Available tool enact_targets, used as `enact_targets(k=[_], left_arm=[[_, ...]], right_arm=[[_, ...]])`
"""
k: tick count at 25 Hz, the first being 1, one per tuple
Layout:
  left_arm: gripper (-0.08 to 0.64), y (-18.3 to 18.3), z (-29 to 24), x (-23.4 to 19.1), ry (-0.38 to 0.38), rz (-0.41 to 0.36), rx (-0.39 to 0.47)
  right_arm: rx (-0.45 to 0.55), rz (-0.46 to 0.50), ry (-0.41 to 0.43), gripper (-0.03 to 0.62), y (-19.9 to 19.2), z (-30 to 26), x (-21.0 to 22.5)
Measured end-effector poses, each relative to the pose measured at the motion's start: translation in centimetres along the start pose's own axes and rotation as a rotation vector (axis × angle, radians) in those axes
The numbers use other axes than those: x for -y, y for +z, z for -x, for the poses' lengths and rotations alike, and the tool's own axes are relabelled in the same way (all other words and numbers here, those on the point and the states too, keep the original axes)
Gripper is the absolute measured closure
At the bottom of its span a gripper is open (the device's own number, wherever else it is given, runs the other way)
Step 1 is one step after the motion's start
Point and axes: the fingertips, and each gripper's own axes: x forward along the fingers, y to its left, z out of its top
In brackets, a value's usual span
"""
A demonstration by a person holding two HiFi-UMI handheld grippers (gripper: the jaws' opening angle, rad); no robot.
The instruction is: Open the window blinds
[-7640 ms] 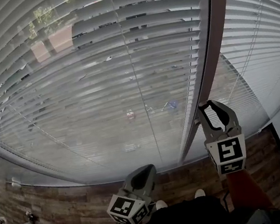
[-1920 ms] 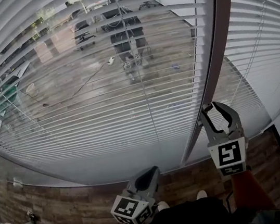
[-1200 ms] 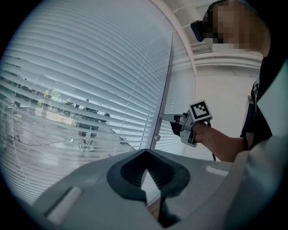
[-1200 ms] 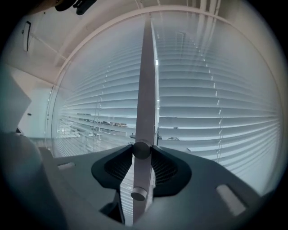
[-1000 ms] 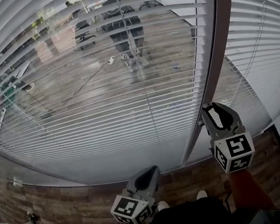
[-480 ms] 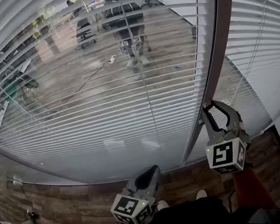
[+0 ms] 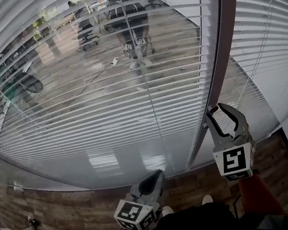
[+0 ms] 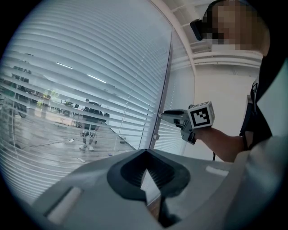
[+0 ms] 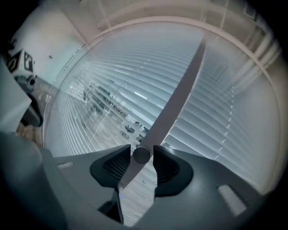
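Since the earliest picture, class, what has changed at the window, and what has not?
The blinds' slats have tilted open, showing more through them. The right gripper rolled to and fro; its jaws have just been opening, the tilt wand's knob between them. The left gripper stayed put, shut.

Window blinds point(image 7: 102, 91) hang ahead, more blinds point(image 7: 272, 37) to their right, a frame post point(image 7: 221, 56) between them; the post's knob point(image 9: 141, 155) sits between the right tongs point(image 7: 218, 110), whose jaws have just been opening; left tongs point(image 7: 155, 176) lower left, over the floor point(image 7: 57, 217)
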Motion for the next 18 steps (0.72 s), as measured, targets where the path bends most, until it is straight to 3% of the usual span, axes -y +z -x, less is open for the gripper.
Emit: enact_targets(k=[6, 8, 18], left_arm=[[0.558, 0.0, -0.2, 0.3, -0.005, 0.007, 0.005], [0.558, 0.3, -0.2, 0.5, -0.007, 0.009, 0.005], [0.558, 0.9, -0.3, 0.7, 0.002, 0.002, 0.0]], right_arm=[[0.066, -0.527, 0.072, 0.411, -0.4, 0.3, 1.9], [0.058, -0.638, 0.097, 0.413, -0.7, 0.1, 2.0], [0.055, -0.652, 0.113, 0.419, -0.8, -0.1, 1.4]])
